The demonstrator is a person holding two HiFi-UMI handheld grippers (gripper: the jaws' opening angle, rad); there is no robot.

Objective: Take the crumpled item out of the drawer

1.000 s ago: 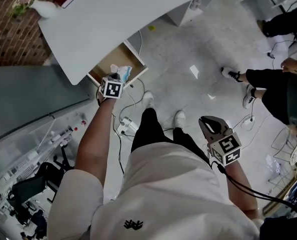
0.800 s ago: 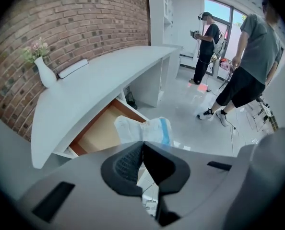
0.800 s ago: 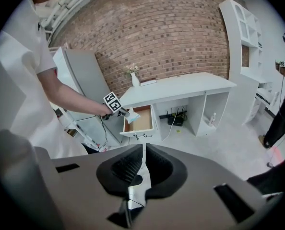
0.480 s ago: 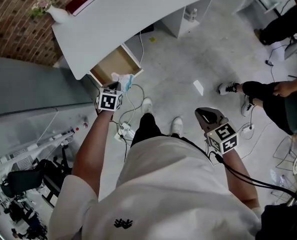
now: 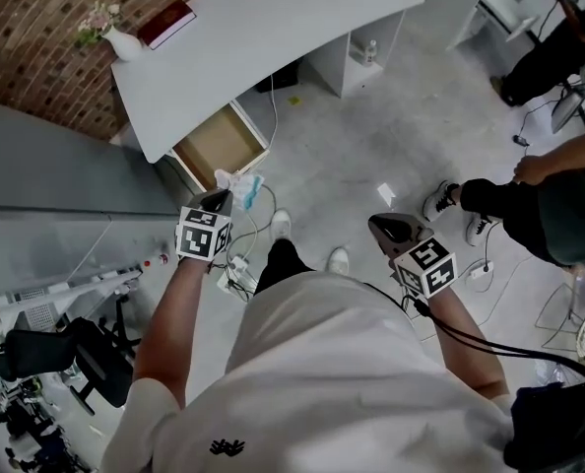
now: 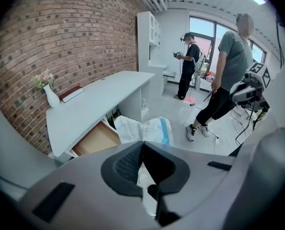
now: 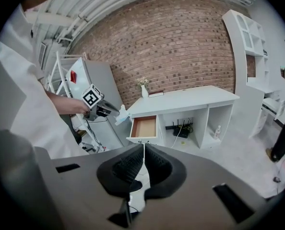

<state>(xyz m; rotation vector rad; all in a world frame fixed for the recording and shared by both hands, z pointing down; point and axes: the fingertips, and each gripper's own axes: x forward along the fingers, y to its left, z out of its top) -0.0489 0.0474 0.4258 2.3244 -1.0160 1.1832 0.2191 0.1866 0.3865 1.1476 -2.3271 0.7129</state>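
Observation:
The crumpled item [image 5: 241,183] is a white and blue wrapper. My left gripper [image 5: 219,200] is shut on its lower end and holds it in the air, in front of and outside the open wooden drawer [image 5: 219,144]. In the left gripper view the crumpled item [image 6: 145,129] sticks up past the closed left gripper [image 6: 141,145], with the empty-looking drawer [image 6: 97,139] behind it. My right gripper [image 5: 386,230] hangs over the floor by my right side, shut with nothing in it. In its own view the right gripper [image 7: 143,147] faces the drawer [image 7: 143,127] and the crumpled item [image 7: 121,115].
The drawer belongs to a white desk [image 5: 263,37] against a brick wall, with a flower vase [image 5: 125,42] and a red book [image 5: 167,25] on top. A power strip with cables [image 5: 238,264] lies by my feet. A grey cabinet [image 5: 56,215] stands at left. People [image 5: 558,195] stand at right.
My left gripper has drawn back from the drawer with the crumpled item in it, and the desk now lies farther off. The right gripper has stayed shut at my side.

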